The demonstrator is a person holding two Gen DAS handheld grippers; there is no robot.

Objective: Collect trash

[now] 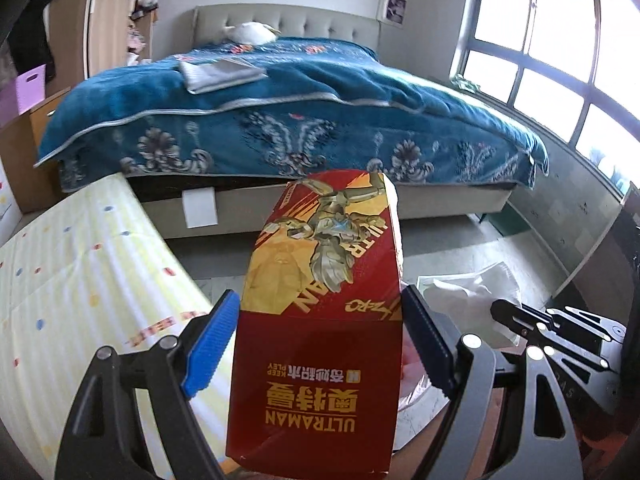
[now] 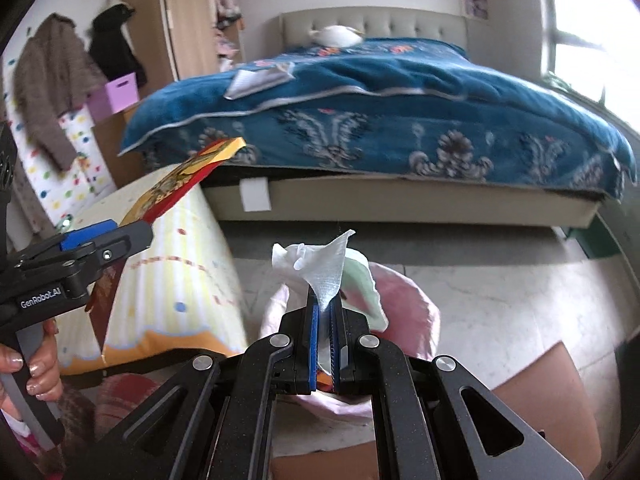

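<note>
My left gripper (image 1: 320,336) is shut on a red and yellow Ultraman box (image 1: 324,320), held up in the air between its blue pads. The box also shows at the left of the right wrist view (image 2: 180,188), in the left gripper (image 2: 120,236). My right gripper (image 2: 325,312) is shut on a crumpled white tissue (image 2: 320,268) that sticks up from its tips. In the left wrist view the tissue (image 1: 476,300) and the right gripper (image 1: 520,320) are at the lower right. A pink-lined trash bin (image 2: 408,312) sits just below the tissue.
A bed with a blue blanket (image 1: 288,120) fills the back of the room. A yellow striped mat with dots (image 1: 80,280) lies at the left. A window (image 1: 560,60) is at the right. A wardrobe with hanging clothes (image 2: 64,80) stands at the far left. A brown cardboard piece (image 2: 548,400) lies at the lower right.
</note>
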